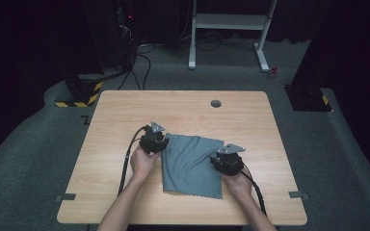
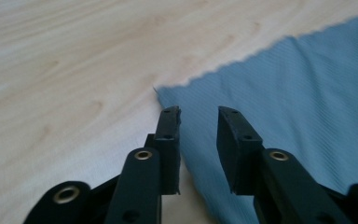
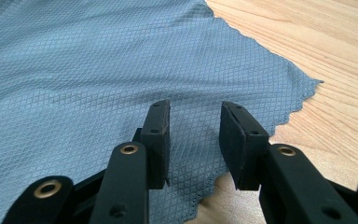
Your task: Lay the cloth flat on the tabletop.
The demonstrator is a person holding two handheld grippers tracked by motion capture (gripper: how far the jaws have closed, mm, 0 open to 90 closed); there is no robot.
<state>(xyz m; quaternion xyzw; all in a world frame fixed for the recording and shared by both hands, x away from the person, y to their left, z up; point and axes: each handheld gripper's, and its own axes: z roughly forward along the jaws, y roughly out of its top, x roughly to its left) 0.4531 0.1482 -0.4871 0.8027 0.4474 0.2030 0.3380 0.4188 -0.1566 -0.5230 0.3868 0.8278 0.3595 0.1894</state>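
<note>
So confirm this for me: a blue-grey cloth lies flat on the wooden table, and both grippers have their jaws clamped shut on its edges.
Not quite. The cloth does lie flat on the wooden table, but neither gripper is clamped on it. The left gripper view shows the left gripper with its jaws apart over a cloth corner, and the right gripper view shows the right gripper likewise open above the fabric.

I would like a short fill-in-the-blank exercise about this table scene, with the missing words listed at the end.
1. The grey-blue cloth lies flat on the ______ table.
2. The left gripper has its jaws ______, with a corner of the cloth below them.
3. The right gripper hovers over the cloth's zigzag ______.
4. Near the table's far edge is a small round ______.

Missing words: wooden; open; edge; hole
</note>
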